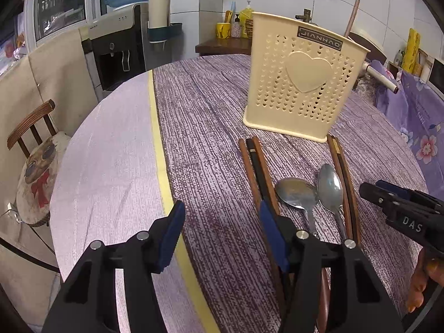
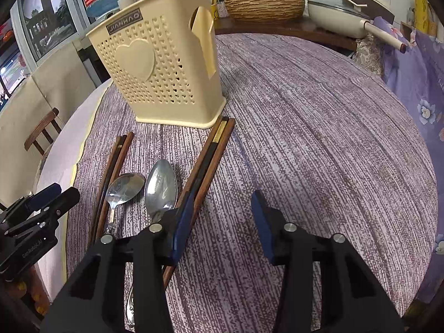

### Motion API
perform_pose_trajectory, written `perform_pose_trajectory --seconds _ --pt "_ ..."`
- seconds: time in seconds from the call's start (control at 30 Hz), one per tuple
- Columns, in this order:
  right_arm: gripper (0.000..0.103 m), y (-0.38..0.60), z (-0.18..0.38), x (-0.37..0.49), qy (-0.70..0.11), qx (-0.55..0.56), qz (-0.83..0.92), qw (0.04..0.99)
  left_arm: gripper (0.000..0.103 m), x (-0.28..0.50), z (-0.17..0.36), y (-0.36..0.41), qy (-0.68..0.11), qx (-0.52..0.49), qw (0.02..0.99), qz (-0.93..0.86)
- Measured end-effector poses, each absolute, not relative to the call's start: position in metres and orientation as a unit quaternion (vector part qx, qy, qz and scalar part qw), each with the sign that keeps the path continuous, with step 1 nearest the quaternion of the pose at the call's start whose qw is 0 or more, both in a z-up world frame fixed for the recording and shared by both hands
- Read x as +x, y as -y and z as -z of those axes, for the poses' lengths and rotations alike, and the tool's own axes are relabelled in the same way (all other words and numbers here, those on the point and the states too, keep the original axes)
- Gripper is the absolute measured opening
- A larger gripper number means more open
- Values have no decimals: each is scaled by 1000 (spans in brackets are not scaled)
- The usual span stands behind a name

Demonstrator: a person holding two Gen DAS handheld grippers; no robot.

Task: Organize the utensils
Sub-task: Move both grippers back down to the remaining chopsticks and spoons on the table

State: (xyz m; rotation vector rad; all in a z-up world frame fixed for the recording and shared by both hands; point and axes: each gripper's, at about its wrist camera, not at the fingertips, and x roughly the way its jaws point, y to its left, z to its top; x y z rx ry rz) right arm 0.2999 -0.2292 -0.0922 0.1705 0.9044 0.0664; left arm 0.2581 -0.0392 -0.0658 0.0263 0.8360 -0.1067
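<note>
Lying ahead of both open tools (image 1: 222, 222) (image 2: 219, 211), spoons (image 1: 327, 186), chopsticks (image 2: 211, 149)

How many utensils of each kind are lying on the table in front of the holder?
Chopsticks, left bundle: 3
Chopsticks, right bundle: 3
Spoons: 2
Total: 8, all lying outside the cream holder.

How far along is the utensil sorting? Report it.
Barely started. Nothing visibly sits in the cream utensil holder. In hand: nothing; left gripper and right gripper are both open above the table. Left: two spoons and both chopstick bundles lie on the tablecloth.
</note>
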Motion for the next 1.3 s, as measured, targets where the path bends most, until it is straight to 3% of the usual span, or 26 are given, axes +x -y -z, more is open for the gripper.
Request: perform_pose_trajectory --seconds 0.87,1.17,1.3 --pt "22 227 95 344 -460 37 12 887 52 278 67 52 -424 33 903 65" --pt "23 254 93 341 -459 162 -27 873 51 299 74 53 -436 28 898 59" --pt "23 251 91 345 -460 153 -32 874 50 305 80 54 -443 26 894 56"
